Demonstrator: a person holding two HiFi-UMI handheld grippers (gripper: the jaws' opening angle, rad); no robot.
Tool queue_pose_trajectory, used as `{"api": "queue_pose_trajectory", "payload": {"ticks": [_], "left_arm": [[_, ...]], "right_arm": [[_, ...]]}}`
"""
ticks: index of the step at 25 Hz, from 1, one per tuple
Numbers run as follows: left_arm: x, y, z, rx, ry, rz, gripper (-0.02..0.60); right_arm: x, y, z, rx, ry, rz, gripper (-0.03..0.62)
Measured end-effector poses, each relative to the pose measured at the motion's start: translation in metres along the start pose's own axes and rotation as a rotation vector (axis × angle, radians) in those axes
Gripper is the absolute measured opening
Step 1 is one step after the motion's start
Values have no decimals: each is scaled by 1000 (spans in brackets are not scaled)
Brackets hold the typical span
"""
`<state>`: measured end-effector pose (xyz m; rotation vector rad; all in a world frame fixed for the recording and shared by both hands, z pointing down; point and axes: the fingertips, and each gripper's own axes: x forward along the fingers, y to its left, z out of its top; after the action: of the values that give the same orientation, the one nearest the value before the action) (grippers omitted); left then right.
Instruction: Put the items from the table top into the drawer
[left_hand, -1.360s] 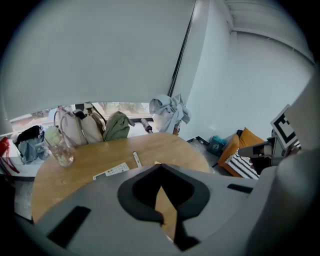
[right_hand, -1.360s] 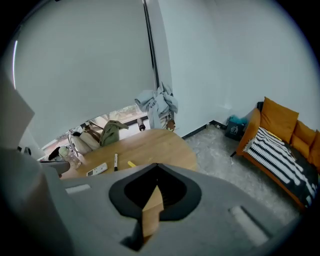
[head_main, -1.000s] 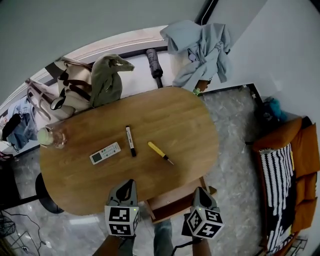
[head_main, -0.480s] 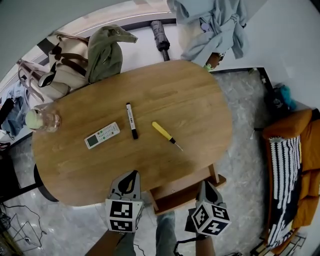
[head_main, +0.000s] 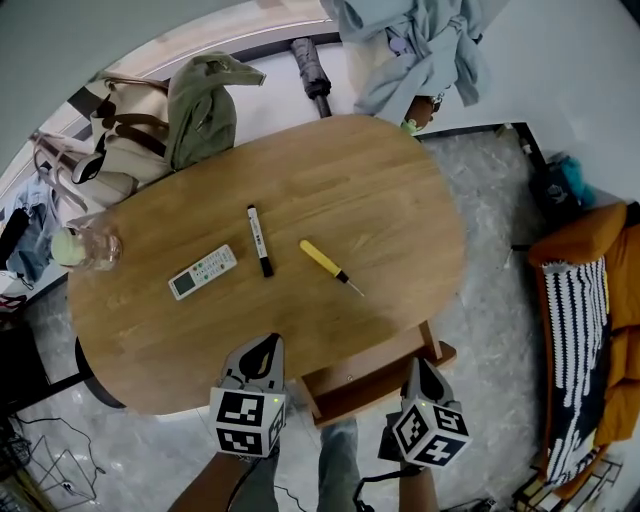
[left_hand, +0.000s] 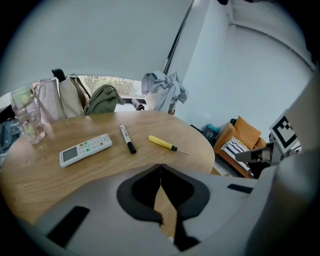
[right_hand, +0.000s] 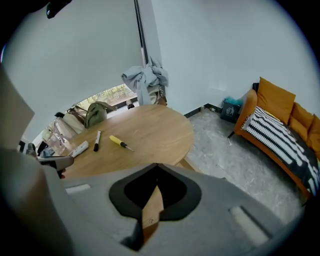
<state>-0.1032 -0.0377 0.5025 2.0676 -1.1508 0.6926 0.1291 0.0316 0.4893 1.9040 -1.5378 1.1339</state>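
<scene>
Overhead, the head view shows one oval wooden tabletop (head_main: 400, 200) on a marbled floor (head_main: 490, 230): one remote (head_main: 203, 272) left of the marker (head_main: 259, 240), one yellow screwdriver (head_main: 325, 263) right of it, and the drawer (head_main: 362, 385) half hidden under the near edge. The left gripper view shows the left hand-held gripper (left_hand: 160, 166) with its jaws together and empty; the right gripper view shows the right hand-held gripper (right_hand: 156, 166) likewise.

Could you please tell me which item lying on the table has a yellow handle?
The screwdriver, right of the marker; the marker is black and white, the remote white.

Bare table (head_main: 380, 220) around remote (head_main: 203, 272), marker (head_main: 260, 240), screwdriver (head_main: 325, 262)
</scene>
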Motion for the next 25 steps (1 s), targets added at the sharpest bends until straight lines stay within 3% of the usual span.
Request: {"api": "queue_pose_trajectory", "payload": {"ticks": [6,7,8,9,13,19,22,25], "left_arm": [[7,-5,8,65,24,-70,-3],[10,-7,10,85,33,-87,28],[12,-9,12,110,44,-106,139],[15,-11,14,143,56,-122,153],[25,-25,22,357,119,-200,172],[38,-39,15,723,282,-319,204],[43,-41,19,818,316,-340,206],[52,-39,26,860,349,-349,206]], "right_arm": [[-4,-10,-7,45,4,-17,5],[-4,-12,-8,52,5,-21,5],[-5,-14,-9,60,6,-24,5],[-5,-16,-10,68,8,-28,5],[-8,-24,-14,98,11,-46,5],[-7,-35,-14,133,8,-64,5],[-7,-37,-15,151,9,-68,5],[-6,-39,-16,171,8,-70,5]]}}
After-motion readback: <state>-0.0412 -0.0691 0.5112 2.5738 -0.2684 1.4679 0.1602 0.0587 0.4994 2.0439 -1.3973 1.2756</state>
